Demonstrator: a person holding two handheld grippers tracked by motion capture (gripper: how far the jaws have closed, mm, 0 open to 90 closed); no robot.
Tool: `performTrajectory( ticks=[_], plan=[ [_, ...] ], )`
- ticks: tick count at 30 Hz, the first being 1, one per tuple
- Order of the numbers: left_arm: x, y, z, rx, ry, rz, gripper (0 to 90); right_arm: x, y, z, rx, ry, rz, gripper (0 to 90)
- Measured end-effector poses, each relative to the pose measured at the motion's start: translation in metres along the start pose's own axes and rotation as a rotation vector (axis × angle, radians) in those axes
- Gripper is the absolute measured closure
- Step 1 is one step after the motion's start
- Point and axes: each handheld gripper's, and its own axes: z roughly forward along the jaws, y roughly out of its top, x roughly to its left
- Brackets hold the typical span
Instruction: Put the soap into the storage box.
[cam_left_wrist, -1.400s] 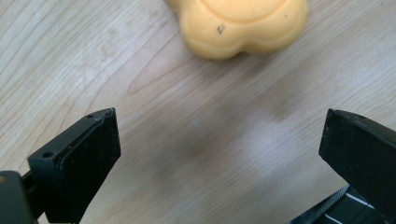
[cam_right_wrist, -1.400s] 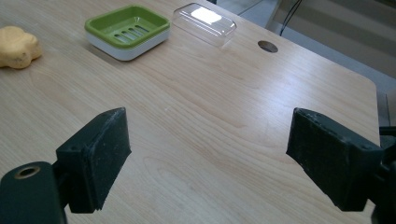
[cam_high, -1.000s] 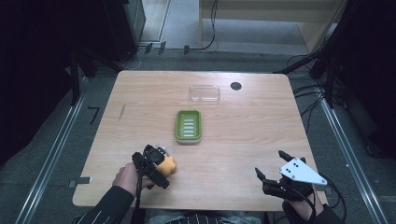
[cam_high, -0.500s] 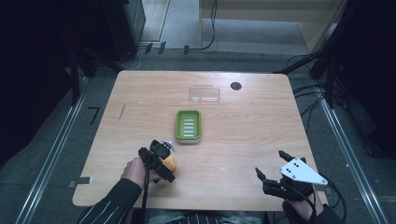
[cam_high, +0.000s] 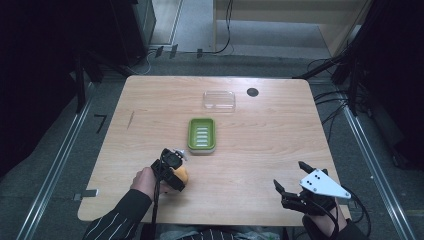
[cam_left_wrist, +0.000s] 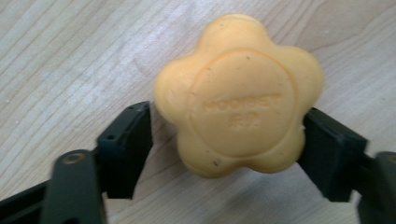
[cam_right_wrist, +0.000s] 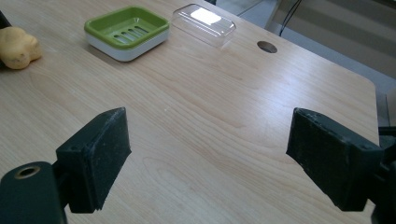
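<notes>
An orange flower-shaped soap (cam_left_wrist: 238, 93) rests on the wooden table between the jaws of my left gripper (cam_left_wrist: 226, 140), which press on its two sides. From above, the left gripper (cam_high: 172, 167) stands over the soap (cam_high: 183, 174) near the table's front left. A green soap dish (cam_high: 202, 135) with a white base sits at the middle, apart from the soap. My right gripper (cam_high: 289, 174) hovers open at the front right, nothing between its jaws (cam_right_wrist: 210, 158). The right gripper view has the soap (cam_right_wrist: 17, 46) at far left and the dish (cam_right_wrist: 127, 31) beyond.
A clear plastic lid (cam_high: 219, 100) lies behind the dish, beside a round cable hole (cam_high: 252, 92) in the tabletop. Bare wood (cam_right_wrist: 224, 98) spreads in front of the right gripper. Metal rails and cables run along the floor on both sides.
The left hand has edged forward and turned, bringing its gripper more upright over the soap. The right gripper has stayed put.
</notes>
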Motion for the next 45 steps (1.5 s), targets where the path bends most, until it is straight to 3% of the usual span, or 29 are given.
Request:
performTrajectory(
  ticks=[5, 12, 22, 29, 45],
  plan=[
    [0.0004, -0.0013, -0.0007, -0.001, -0.004, 0.011, 33.6, -0.0001, 0.0000, 0.0000, 0.001, 0.001, 0.000, 13.6],
    [0.0013, -0.0004, 0.0007, -0.009, 0.008, 0.004, 28.0, -0.0001, 0.0000, 0.0000, 0.002, 0.000, 0.000, 13.6],
    [-0.0015, 0.0011, 0.0035, -0.007, 0.014, 0.006, 31.0, 0.0000, 0.0000, 0.0001, 0.002, 0.000, 0.000, 13.6],
    [-0.0024, -0.0006, 0.0016, -0.010, 0.011, 0.024, 38.8, 0.0000, 0.0001, 0.0002, 0.002, 0.000, -0.001, 13.6],
    [-0.0042, -0.0016, 0.0002, -0.029, 0.006, 0.064, 39.4, -0.0006, -0.0001, 0.0001, 0.002, 0.003, 0.001, 13.6]
  ],
)
